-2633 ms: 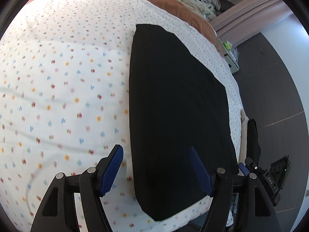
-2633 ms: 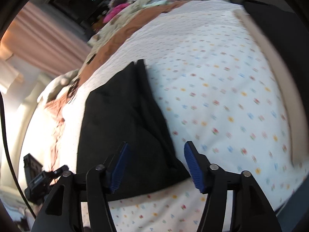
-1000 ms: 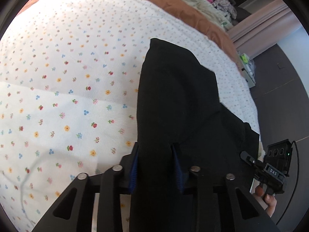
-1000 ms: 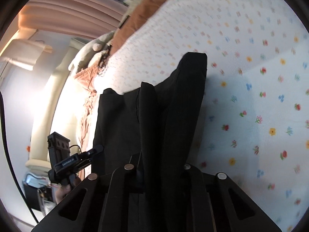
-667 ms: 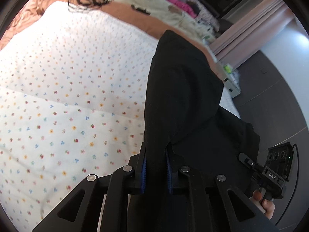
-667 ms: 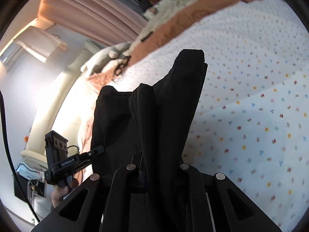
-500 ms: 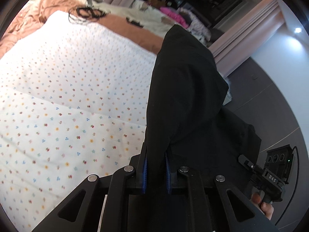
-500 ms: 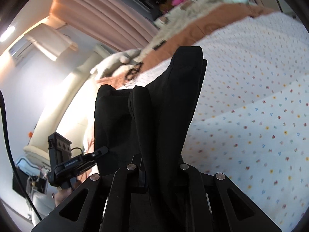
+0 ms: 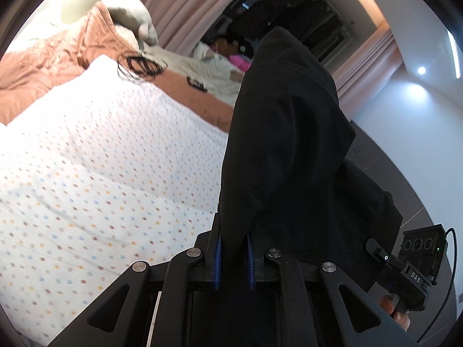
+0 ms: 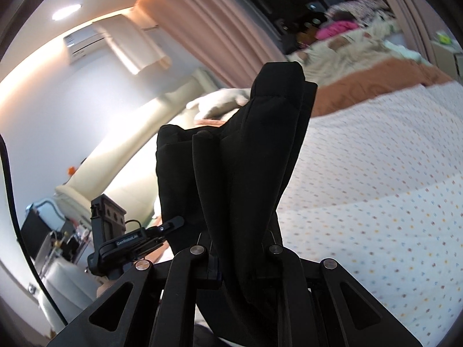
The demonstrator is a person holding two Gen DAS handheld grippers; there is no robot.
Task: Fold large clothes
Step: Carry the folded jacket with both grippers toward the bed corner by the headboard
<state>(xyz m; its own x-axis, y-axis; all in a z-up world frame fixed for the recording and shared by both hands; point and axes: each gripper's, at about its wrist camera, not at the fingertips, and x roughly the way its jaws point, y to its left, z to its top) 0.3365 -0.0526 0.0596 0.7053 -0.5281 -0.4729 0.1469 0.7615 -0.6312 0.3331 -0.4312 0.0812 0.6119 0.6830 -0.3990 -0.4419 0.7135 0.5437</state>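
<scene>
A large black garment (image 9: pixel 283 150) hangs lifted off the bed between my two grippers. My left gripper (image 9: pixel 233 256) is shut on one edge of it; the blue pads (image 9: pixel 217 257) pinch the cloth. My right gripper (image 10: pixel 235 263) is shut on another edge of the same garment (image 10: pixel 249 173), which rises in thick folds and hides its fingertips. Each gripper shows in the other's view: the right one at lower right of the left wrist view (image 9: pixel 405 269), the left one at lower left of the right wrist view (image 10: pixel 130 243).
The bed with a white flower-dotted sheet (image 9: pixel 86 173) lies below, also in the right wrist view (image 10: pixel 376 173). An orange-brown blanket (image 9: pixel 49 60), a black cable (image 9: pixel 139 65), a pile of clothes (image 10: pixel 347 43) and pink curtains (image 10: pixel 208 26) are at the far side.
Both grippers closed on the black garment's near edge and lifted it off the sheet. Since then they have kept rising and tilting up, so the room beyond the bed has come into view.
</scene>
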